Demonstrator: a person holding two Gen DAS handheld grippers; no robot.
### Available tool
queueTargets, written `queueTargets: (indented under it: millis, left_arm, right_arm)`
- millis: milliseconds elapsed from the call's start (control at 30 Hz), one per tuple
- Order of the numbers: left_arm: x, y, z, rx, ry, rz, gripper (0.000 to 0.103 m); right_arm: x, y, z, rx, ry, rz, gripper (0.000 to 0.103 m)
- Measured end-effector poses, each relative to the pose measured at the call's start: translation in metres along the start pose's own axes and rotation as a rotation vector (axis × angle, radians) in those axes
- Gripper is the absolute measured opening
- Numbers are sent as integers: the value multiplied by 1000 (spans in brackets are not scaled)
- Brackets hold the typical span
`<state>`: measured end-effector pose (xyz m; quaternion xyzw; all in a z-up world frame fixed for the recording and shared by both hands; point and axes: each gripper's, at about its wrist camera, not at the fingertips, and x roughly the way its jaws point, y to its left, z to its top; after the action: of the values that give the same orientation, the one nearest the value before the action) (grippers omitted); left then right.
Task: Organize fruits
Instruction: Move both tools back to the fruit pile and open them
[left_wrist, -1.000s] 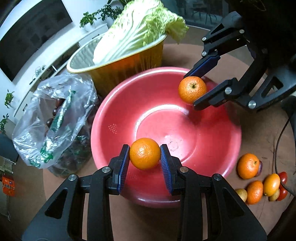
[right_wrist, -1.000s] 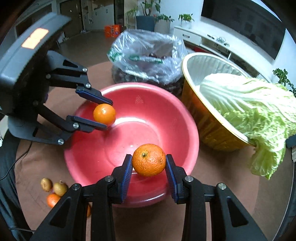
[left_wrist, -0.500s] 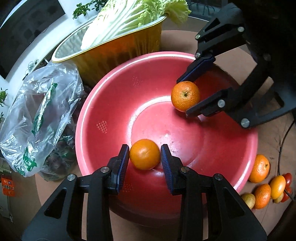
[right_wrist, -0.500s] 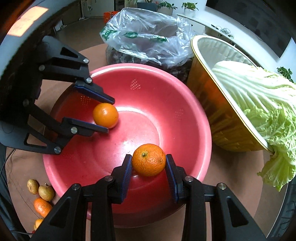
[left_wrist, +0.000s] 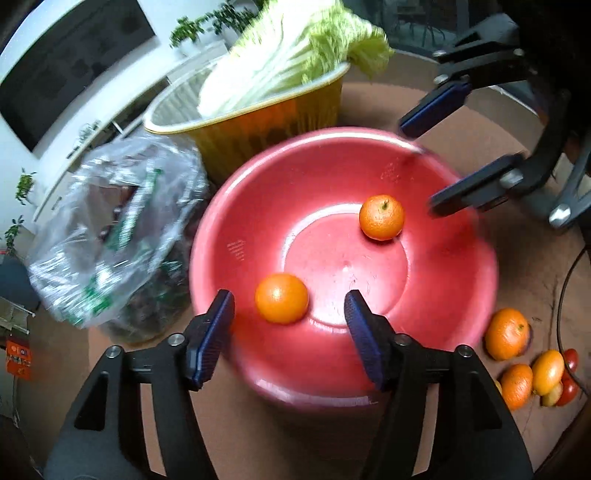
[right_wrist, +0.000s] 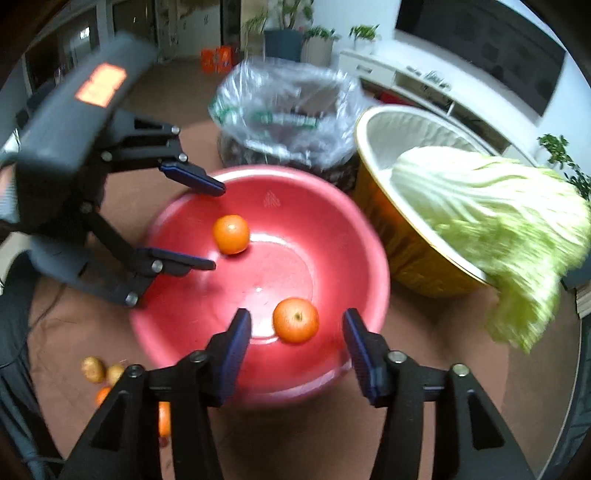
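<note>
A red plastic basin (left_wrist: 461, 295) (right_wrist: 332, 206) stands mid-table with two oranges loose in it. In the left wrist view one orange (left_wrist: 281, 297) lies between the open fingers of my left gripper (left_wrist: 288, 332), free of the pads; the other orange (left_wrist: 381, 217) lies near my open right gripper (left_wrist: 432, 166). In the right wrist view an orange (right_wrist: 296, 319) lies just beyond my open right gripper (right_wrist: 295, 343), and the far orange (right_wrist: 231, 234) lies by my open left gripper (right_wrist: 218, 229). Both grippers are empty.
A gold bowl (left_wrist: 258, 125) (right_wrist: 384, 229) holds a napa cabbage (left_wrist: 288, 51) (right_wrist: 491, 206) behind the basin. A clear plastic bag (left_wrist: 110, 236) (right_wrist: 284, 110) sits beside it. Several loose oranges and small fruits (left_wrist: 524, 362) (right_wrist: 99, 373) lie on the brown table.
Both grippers opened and let go of their oranges, which now lie in the red basin. Both grippers have drawn back slightly from the basin.
</note>
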<state>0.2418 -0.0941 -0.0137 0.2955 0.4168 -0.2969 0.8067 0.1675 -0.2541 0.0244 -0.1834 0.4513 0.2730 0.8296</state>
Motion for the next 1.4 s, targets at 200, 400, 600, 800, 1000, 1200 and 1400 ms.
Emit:
queueTargets:
  millis: [200,400,600,800,1000,1200,1400]
  left_arm:
    - [-46,-15,-37,-34,-78,26,74]
    - [-80,-74,-95,2,-63,14,74]
    - [-100,-123,-138,64,-53,-41,74]
    - [-99,-139,-152,73,-38,-51,74]
    - [-106,-140,-154,69,-62,-69,74]
    - [-103,-141,-157,130,-53,-75,74]
    - [-102,-136,-157,134,-53,-52,74]
  right_arm:
    - [-55,29,-50,56,-73,19,67]
    - [-63,73,-99,100,-37,116,68]
    - [-54,101,-130,135,-6,172,68]
    - [-47,125,-133,105,23,190,68]
    - [-46,145,-142,73,70,176,63]
    - [-44,143,-153,71,97,180,55]
    - [-46,146,-144,86,94,177,53]
